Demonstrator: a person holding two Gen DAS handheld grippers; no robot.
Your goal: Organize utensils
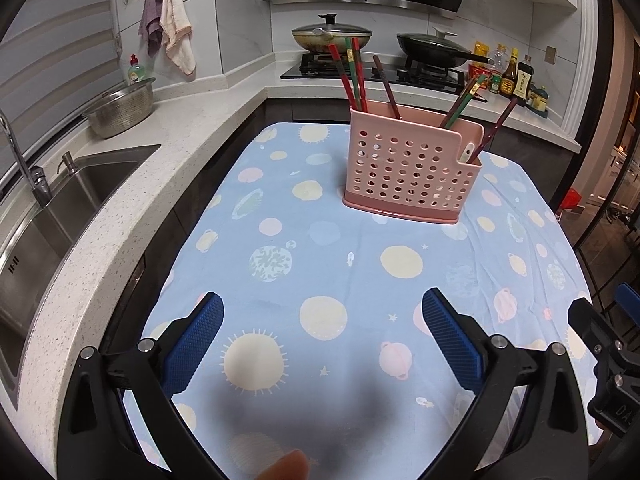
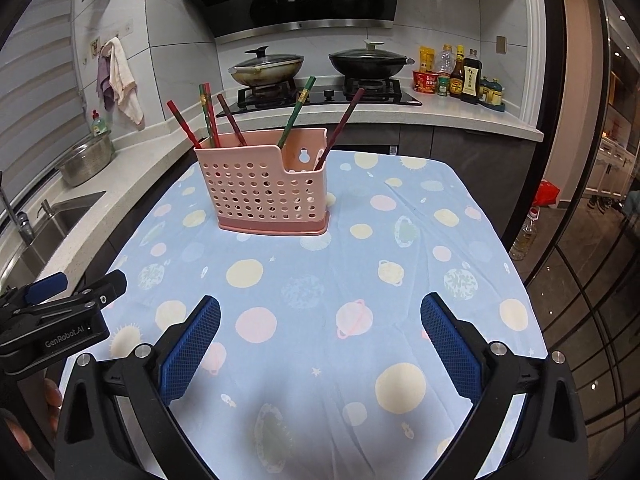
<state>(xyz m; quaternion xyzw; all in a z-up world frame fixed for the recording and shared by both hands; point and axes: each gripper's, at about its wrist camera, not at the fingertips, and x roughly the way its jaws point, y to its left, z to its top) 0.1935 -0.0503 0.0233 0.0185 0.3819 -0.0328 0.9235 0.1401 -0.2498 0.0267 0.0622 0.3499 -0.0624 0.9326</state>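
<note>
Basically both grippers hung over the near end of the surface, which was covered by a light-blue cloth printed with planets and suns (image 1: pixel 320 240), and neither held anything. Left gripper (image 1: pixel 322 300): blue textured fingers (image 1: pixel 200 344) spread wide apart, only cloth between them. Right gripper (image 2: pixel 320 304): same, fingers (image 2: pixel 448 344) wide apart, nothing between. Each gripper's black body showed at the edge of the other's view, so they sat side by side. Pink perforated plastic utensil holder (image 2: pixel 264 196) stood upright on the cloth toward the far end, well apart from both grippers. Red and green chopsticks (image 2: pixel 208 114) leaned in its taller left section; a green chopstick (image 2: pixel 298 112) and a dark-red chopstick (image 2: pixel 344 128) leaned rightward at the lower right section, though which compartment the green one's foot sat in I couldn't tell. No loose utensils were visible on the cloth. Behind it, a white counter carried a gas hob with two lidded pans (image 2: pixel 266 66) and a row of sauce bottles (image 2: pixel 460 74). To the left were a steel sink (image 1: pixel 72 200) and a steel colander (image 1: pixel 122 110) on the counter.
</note>
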